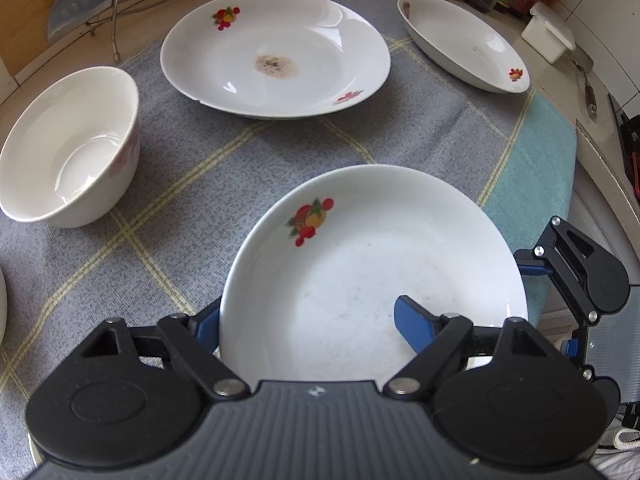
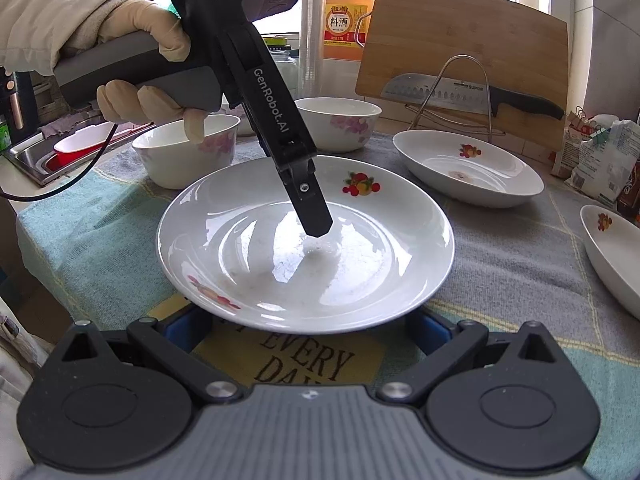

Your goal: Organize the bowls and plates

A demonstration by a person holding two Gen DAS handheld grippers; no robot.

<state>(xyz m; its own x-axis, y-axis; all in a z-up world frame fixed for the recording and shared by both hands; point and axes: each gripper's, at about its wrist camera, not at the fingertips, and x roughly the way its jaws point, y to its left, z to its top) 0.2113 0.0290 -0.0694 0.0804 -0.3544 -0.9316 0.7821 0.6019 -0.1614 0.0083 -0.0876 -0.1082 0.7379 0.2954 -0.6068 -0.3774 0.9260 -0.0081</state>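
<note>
The left tool (image 1: 316, 320) is straddling the near plate's (image 1: 372, 248) rim, one blue finger (image 1: 412, 322) inside, jaws partly open, not pinching. The right tool (image 2: 308, 330) is sitting wide at the same plate's edge. Bowls (image 2: 188, 152) are sitting empty nearby on the table (image 1: 224, 168).

"GenRobot.AI" and "DAS" mark the left gripper (image 2: 316, 228); "SUPOR" the knife (image 2: 460, 94); "料酒" the bottle (image 2: 344, 16); "EVERY DAY", partly hidden, the cloth (image 2: 304, 360).

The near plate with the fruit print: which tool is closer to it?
Left. The left tool straddles the near plate's rim, one finger over its bowl; the right tool waits at the plate's near edge.
</note>
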